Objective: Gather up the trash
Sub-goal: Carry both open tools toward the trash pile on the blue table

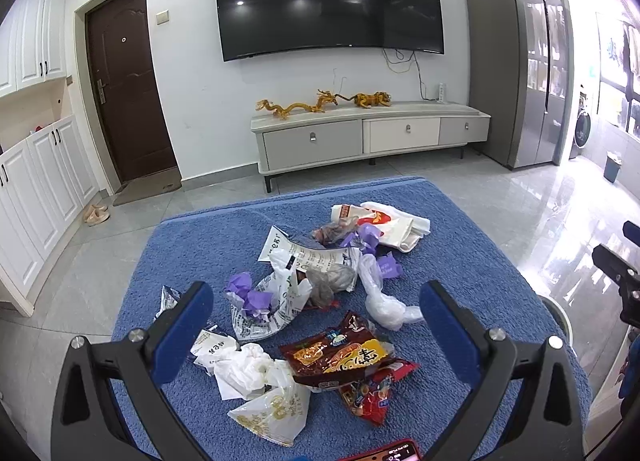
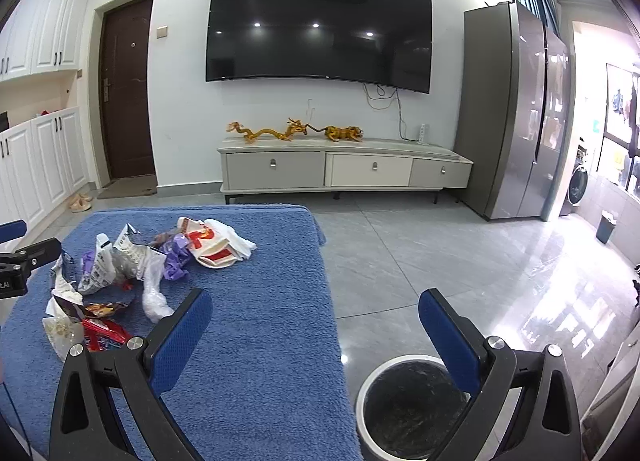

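Both tools gape empty — left tool (image 1: 316, 301) over the wrappers (image 1: 336, 353), right tool (image 2: 316, 309) above the bin (image 2: 412, 409) beside them, ready for drops.

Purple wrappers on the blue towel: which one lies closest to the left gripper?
The crumpled purple wrapper just past the left gripper, beside its left finger. The other purple pieces lie farther back, near the white and red bag.
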Motion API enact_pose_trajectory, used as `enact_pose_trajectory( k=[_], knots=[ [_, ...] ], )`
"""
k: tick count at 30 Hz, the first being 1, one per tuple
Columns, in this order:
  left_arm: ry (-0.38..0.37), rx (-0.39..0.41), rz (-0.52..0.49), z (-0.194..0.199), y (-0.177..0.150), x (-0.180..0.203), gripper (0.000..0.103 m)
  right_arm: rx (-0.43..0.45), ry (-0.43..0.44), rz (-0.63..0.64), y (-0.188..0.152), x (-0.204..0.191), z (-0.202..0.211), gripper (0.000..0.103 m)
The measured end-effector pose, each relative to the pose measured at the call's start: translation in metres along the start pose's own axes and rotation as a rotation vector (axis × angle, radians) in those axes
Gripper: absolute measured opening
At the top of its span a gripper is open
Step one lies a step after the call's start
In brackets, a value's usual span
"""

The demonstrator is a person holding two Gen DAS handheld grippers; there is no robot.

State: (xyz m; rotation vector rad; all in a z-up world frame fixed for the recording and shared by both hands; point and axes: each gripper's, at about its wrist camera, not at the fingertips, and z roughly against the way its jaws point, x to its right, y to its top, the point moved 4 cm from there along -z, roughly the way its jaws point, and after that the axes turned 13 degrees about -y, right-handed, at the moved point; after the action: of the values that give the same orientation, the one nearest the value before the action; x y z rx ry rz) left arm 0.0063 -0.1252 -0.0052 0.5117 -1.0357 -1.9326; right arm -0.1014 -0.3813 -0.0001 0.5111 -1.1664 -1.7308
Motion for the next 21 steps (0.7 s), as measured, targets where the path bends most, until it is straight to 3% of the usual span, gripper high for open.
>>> enact_pose_trajectory(
  k=[13,21],
  knots=[
    [0.029,0.040,-0.040,0.000,0.006,0.008,0.103,-0.004,-0.022,-0.004,0.002,0.009,-0.003,0.103],
    [0.009,0.047,-0.083,-0.003,0.006,0.018,0.103,-0.004,-0.025,-0.004,0.003,0.009,-0.005,0.103]
  ],
)
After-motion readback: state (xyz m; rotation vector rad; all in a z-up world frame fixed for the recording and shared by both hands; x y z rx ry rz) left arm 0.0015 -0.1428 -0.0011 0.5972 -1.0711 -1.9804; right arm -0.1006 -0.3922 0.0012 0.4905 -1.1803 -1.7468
